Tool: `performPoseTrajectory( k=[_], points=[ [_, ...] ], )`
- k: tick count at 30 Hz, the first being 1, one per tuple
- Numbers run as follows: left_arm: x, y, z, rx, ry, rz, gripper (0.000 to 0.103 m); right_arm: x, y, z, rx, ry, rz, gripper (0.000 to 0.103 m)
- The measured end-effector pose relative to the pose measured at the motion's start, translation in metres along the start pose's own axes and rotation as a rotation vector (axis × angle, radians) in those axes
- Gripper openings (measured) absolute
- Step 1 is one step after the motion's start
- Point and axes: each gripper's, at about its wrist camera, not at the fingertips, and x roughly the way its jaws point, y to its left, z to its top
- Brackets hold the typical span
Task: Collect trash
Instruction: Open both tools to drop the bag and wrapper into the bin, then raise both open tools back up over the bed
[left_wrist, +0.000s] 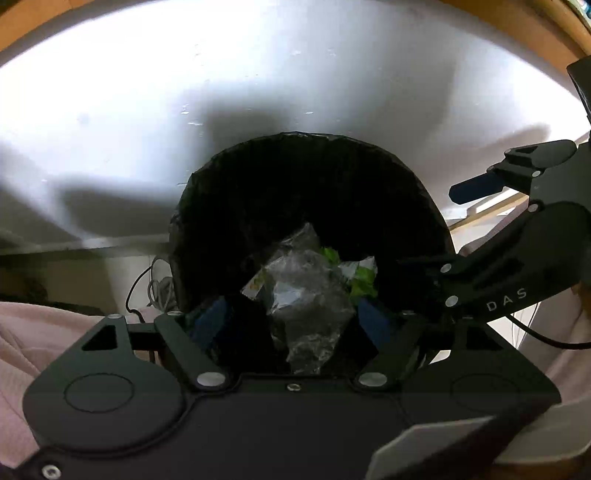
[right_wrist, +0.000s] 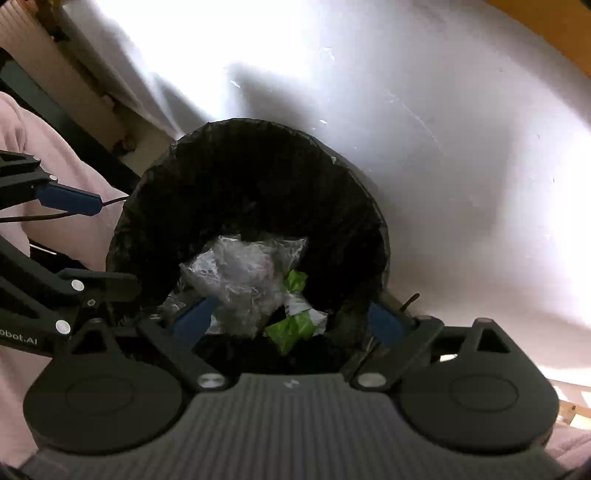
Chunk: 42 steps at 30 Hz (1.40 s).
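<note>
Over the black-lined bin (left_wrist: 306, 192), both tongs, left (left_wrist: 295, 317) and right (right_wrist: 291, 317), spread, gripping nothing; crumpled plastic (right_wrist: 240, 280) inside; white floor (right_wrist: 443, 110) around.

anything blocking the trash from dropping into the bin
Nothing visible. Both the left gripper and the right gripper hang open over the mouth of the bin, and the clear plastic and green wrapper already lie inside it, not pinched.
</note>
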Motion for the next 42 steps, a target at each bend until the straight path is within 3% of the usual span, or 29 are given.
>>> performPoseTrajectory(
  k=[4,18,27,42],
  points=[
    [-0.004,-0.001,0.002,0.013,-0.007,-0.005,0.078,-0.007,0.005,0.001,-0.02,-0.018,-0.015,0.097],
    [-0.058,-0.015,-0.001,0.033,-0.151,-0.032,0.079,-0.063,0.006,-0.009,-0.016,-0.171,-0.086,0.103],
    [-0.107,-0.019,-0.003,0.053,-0.29,-0.053,0.083,-0.114,0.001,-0.022,0.041,-0.307,-0.069,0.103],
    [-0.183,-0.042,0.003,0.084,-0.523,-0.055,0.084,-0.186,0.005,-0.04,0.059,-0.534,-0.159,0.103]
  ],
)
